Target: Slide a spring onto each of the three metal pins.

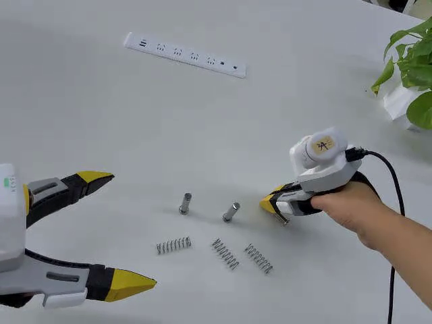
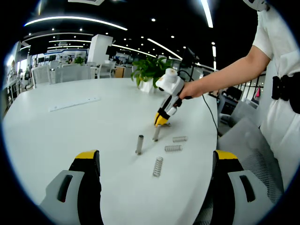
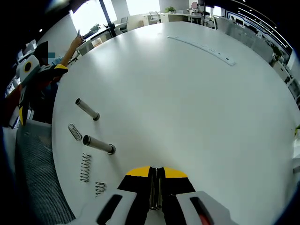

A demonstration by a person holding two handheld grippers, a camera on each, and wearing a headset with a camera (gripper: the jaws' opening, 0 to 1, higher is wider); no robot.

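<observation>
- The right gripper point(image 1: 271, 202), clenched on one metal pin point(image 3: 154, 190) lying along its jaws, hovers low just above the nearest spring point(image 1: 258, 258), which lies flat and slanted on the table point(image 1: 202, 121).
- The left gripper point(image 1: 133, 229), spread wide and empty, hangs left of the two standing pins point(image 1: 185, 202).

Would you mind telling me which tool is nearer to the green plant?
Right. The right tool, shut on a pin, is on the plant's side of the table; the open left tool is opposite, beyond the springs.
</observation>
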